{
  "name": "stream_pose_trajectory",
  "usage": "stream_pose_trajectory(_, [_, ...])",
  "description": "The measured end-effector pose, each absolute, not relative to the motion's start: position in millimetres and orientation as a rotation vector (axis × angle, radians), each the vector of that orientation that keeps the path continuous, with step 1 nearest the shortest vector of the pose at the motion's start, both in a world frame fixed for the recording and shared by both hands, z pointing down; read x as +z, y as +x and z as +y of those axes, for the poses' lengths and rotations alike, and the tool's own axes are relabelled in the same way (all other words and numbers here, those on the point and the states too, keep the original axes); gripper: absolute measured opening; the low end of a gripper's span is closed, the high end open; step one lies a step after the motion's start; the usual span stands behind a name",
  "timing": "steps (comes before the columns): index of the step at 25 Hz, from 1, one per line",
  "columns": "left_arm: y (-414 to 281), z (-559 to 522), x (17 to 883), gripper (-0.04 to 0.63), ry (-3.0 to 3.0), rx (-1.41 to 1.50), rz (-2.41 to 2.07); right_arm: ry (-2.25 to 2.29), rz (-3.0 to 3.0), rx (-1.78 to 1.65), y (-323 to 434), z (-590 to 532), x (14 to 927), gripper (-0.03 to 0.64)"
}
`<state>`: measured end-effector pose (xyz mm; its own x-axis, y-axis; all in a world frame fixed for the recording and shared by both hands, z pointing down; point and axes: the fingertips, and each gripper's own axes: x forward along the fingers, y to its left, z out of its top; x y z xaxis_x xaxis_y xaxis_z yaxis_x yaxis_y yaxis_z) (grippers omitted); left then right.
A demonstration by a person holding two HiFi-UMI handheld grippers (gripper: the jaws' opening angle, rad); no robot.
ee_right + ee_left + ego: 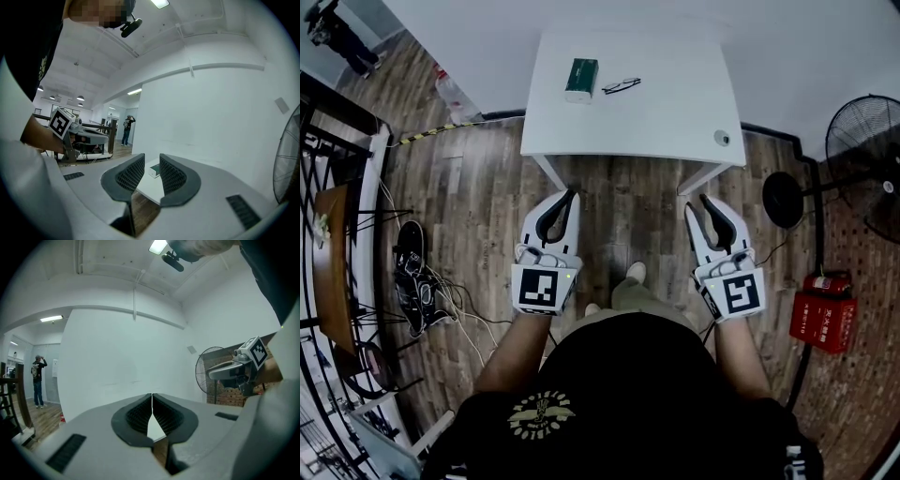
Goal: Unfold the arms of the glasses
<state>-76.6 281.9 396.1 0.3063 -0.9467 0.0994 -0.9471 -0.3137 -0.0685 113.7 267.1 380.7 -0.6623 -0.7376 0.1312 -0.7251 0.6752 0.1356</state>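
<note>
Nearest us, the left hand-held gripper [570, 193] is clenched on nothing and the right hand-held gripper [697, 202] hangs released and empty, both short of the white desk [675, 112], where a green box [581, 79] sits far back, the glasses [621, 86] just to its right.

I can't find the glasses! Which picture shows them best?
The head view: the glasses lie in plain sight on the white table, beside the green box. The left gripper view and right gripper view show no glasses.
</note>
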Motion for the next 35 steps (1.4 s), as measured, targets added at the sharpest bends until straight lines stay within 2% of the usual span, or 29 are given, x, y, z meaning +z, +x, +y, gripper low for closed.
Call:
stream_pose_trajectory(3, [-68.1, 271.7, 393.3, 0.012, 2.550, 0.205, -1.831, 1.197, -2.711, -0.111, 119.7, 255.7, 380.8, 0.073])
stream_pose_trajectory(6, [-60.6, 259.9, 392.8, 0.011, 2.553, 0.226, -1.831, 1.195, -2.723, -0.130, 126.5, 243.9, 377.6, 0.022])
stream_pose_trajectory(10, [-49.5, 242.0, 390.7, 0.012, 2.541, 0.227, -1.852, 1.165, -2.753, -0.155, 134.9, 225.8, 372.9, 0.002])
stream_pose_trajectory(26, [-33.0, 196.9, 385.4, 0.012, 2.427, 0.302, -2.032, 1.055, -2.863, -0.085, 159.0, 140.9, 377.0, 0.002])
stream_pose_trajectory(35, [-62.0, 202.9, 397.1, 0.012, 2.347, 0.344, -2.076, 0.947, -2.915, -0.068, 127.8, 135.1, 383.1, 0.002])
